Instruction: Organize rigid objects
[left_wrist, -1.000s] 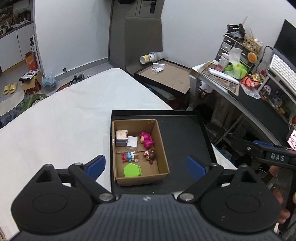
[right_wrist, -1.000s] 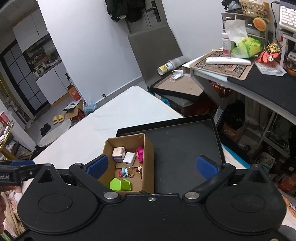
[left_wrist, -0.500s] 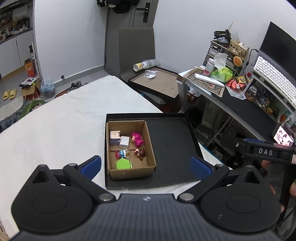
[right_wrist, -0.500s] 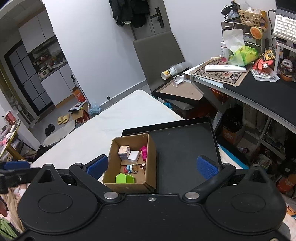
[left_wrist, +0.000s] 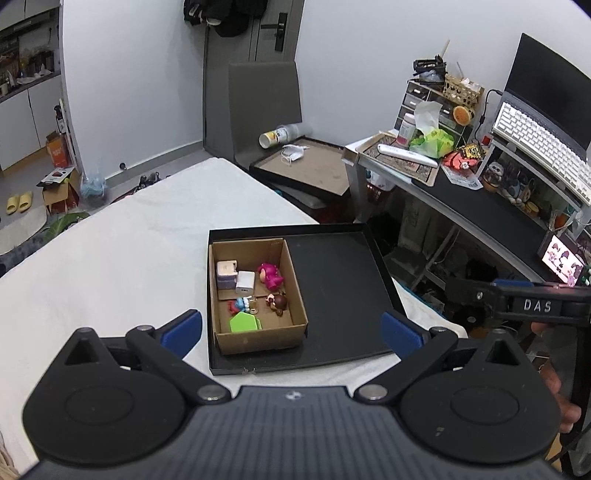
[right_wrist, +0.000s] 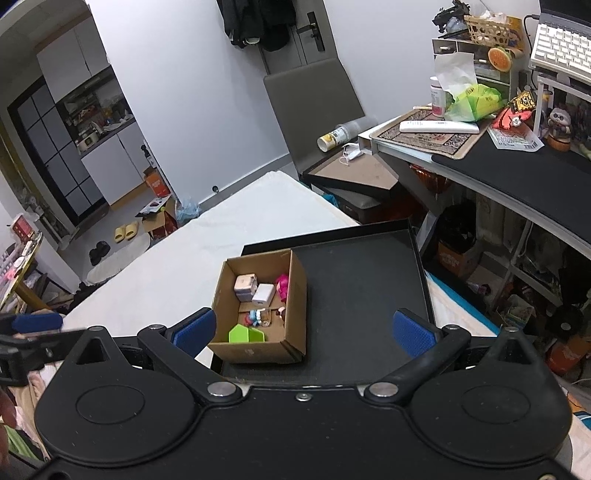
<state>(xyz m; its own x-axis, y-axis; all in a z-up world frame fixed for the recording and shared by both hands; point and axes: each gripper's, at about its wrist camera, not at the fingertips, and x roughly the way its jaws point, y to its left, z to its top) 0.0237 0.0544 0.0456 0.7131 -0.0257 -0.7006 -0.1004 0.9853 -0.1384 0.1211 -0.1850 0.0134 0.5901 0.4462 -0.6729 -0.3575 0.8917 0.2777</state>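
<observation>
A small cardboard box (left_wrist: 258, 334) (right_wrist: 255, 349) stands in the left part of a shallow black tray (left_wrist: 340, 288) (right_wrist: 362, 295) on a white-covered bed. Inside the box lie a pale cube (left_wrist: 226, 273), a white charger block (left_wrist: 245, 282), a pink figure (left_wrist: 271, 275), a brown-haired figure (left_wrist: 277, 302), a blue-and-red figure (left_wrist: 238, 304) and a green house-shaped block (left_wrist: 245, 323) (right_wrist: 245, 335). My left gripper (left_wrist: 291, 328) hangs open above the tray's near edge, holding nothing. My right gripper (right_wrist: 303, 330) is open too, empty, back from the box.
The right half of the black tray is bare. A second dark tray (left_wrist: 306, 168) with a tipped cup sits on a chair beyond the bed. A cluttered desk (left_wrist: 461, 192) runs along the right. A hand (left_wrist: 561, 391) holds the other gripper at the right edge.
Both grippers have pulled back and up from the box, which now looks smaller and farther. The left jaws have spread a little wider. The items in the box have not moved.
</observation>
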